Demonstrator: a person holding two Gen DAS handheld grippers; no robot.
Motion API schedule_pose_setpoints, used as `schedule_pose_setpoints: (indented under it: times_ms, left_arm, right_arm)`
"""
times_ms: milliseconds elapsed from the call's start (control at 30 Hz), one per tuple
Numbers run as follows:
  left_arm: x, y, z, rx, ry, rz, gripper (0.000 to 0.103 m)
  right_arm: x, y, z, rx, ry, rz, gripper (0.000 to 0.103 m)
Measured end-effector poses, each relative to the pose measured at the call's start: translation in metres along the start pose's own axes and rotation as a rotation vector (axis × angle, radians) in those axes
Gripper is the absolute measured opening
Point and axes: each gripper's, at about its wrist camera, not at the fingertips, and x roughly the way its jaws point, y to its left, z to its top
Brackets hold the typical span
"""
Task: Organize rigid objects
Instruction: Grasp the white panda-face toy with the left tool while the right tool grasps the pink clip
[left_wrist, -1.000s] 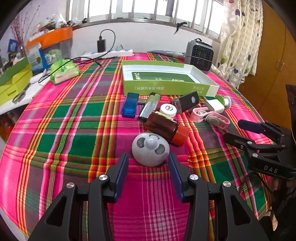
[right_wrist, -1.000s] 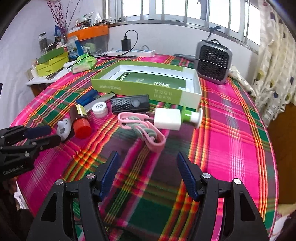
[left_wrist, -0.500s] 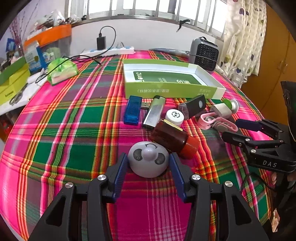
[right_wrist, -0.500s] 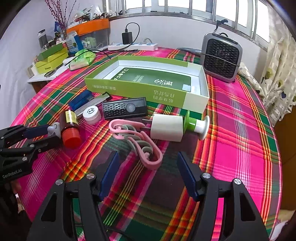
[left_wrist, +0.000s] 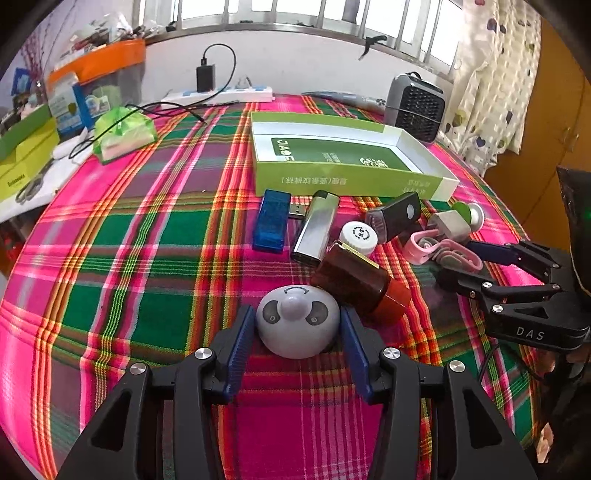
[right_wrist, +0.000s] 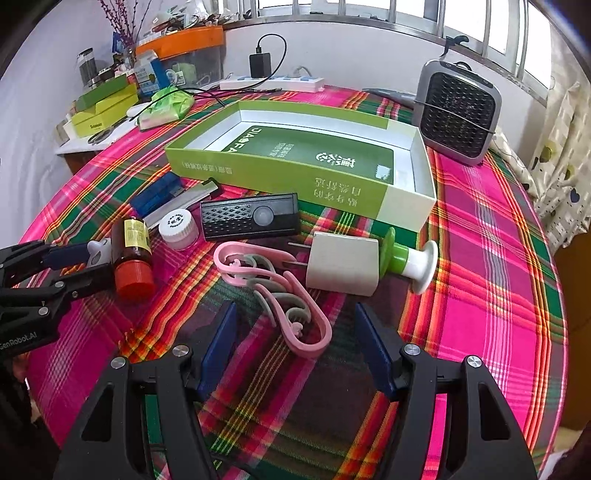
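Observation:
A grey round panda-faced gadget (left_wrist: 297, 321) rests on the plaid tablecloth between the fingers of my left gripper (left_wrist: 298, 326). The jaws stand wide, with the blue pads close on both sides of it and no visible squeeze. A brown bottle with a red cap (left_wrist: 354, 284) lies against its right side. My right gripper (right_wrist: 295, 317) is open, and the near end of a pink and grey clip (right_wrist: 280, 295) lies between its fingertips. The open green box (right_wrist: 280, 173) sits behind the row of small objects.
In front of the box lie a blue USB stick (left_wrist: 271, 221), a silver lighter (left_wrist: 316, 229), a white jar (right_wrist: 179, 225), a black device (right_wrist: 251, 216) and a white plug (right_wrist: 343, 264) with a green suction hook (right_wrist: 410, 256). A small heater (right_wrist: 458, 110) stands at the back right.
My left gripper moved forward and widened, so the grey gadget now sits between its fingers. My right gripper came forward over the near end of the pink clip.

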Motion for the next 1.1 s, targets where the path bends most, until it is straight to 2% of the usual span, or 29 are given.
schedule_pose_setpoints:
  times_ms: [200, 267, 333, 433, 567, 1100]
  left_arm:
    - [0.0, -0.001, 0.001, 0.009, -0.001, -0.001, 0.046]
    - [0.0, 0.0, 0.002, 0.006, -0.001, -0.006, 0.046]
    - [0.0, -0.001, 0.002, 0.008, -0.002, -0.006, 0.046]
    - [0.0, -0.001, 0.002, 0.007, -0.005, -0.011, 0.046]
    - [-0.003, 0.0, 0.002, 0.005, -0.017, -0.012, 0.045]
    - [-0.017, 0.003, 0.013, 0.023, -0.054, 0.003, 0.045]
  right_arm:
    - [0.0, -0.002, 0.001, 0.001, 0.005, -0.005, 0.063]
    - [-0.001, -0.002, 0.001, -0.001, 0.002, -0.002, 0.054]
    - [-0.002, -0.002, 0.0, 0.001, -0.001, -0.005, 0.049]
    - [-0.004, -0.002, -0.001, 0.002, -0.005, -0.002, 0.037]
    - [-0.005, -0.003, -0.002, 0.01, -0.007, -0.005, 0.031]
    - [-0.022, -0.003, 0.0, 0.025, -0.048, 0.0, 0.027]
